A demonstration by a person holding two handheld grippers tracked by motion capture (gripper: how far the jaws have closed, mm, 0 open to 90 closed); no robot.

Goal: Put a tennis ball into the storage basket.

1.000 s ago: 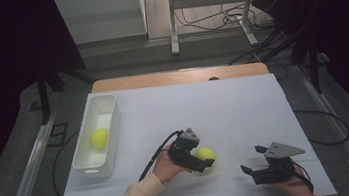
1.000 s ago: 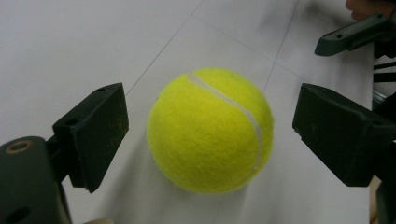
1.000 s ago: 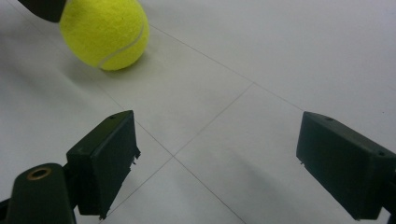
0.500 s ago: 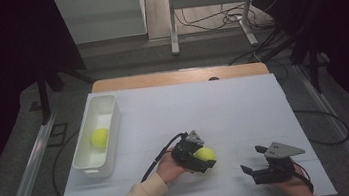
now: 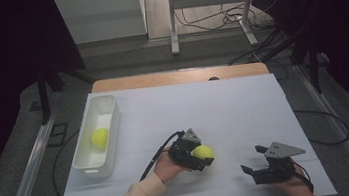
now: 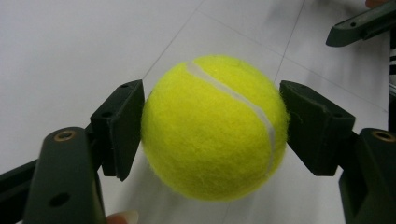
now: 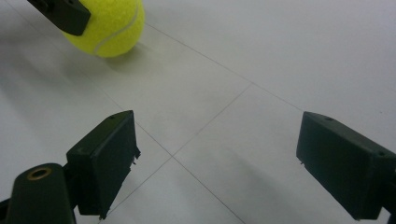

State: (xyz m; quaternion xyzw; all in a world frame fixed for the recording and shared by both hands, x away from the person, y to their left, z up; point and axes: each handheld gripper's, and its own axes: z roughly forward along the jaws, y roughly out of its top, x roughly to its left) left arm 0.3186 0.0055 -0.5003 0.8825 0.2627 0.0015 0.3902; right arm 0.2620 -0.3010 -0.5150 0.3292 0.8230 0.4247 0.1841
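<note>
A yellow tennis ball (image 5: 203, 151) rests on the white table near the front centre, and my left gripper (image 5: 201, 156) is shut on it. In the left gripper view both black pads (image 6: 122, 126) press the ball (image 6: 212, 128) from either side; the jaws have just been closing on it. A second tennis ball (image 5: 100, 137) lies in the white tray (image 5: 86, 164) at the left. My right gripper (image 5: 250, 159) sits at the front right, open and holding nothing (image 7: 224, 158). From there the gripped ball (image 7: 109, 28) shows at the upper left.
The table's wooden far edge (image 5: 180, 76) runs along the back. A metal stand and loose cables (image 5: 213, 17) are on the floor beyond it. The left gripper's cable (image 5: 161, 147) trails across the table toward the tray.
The left gripper's jaws have closed around the tennis ball, which kept its spot on the table. The right gripper has not moved.
</note>
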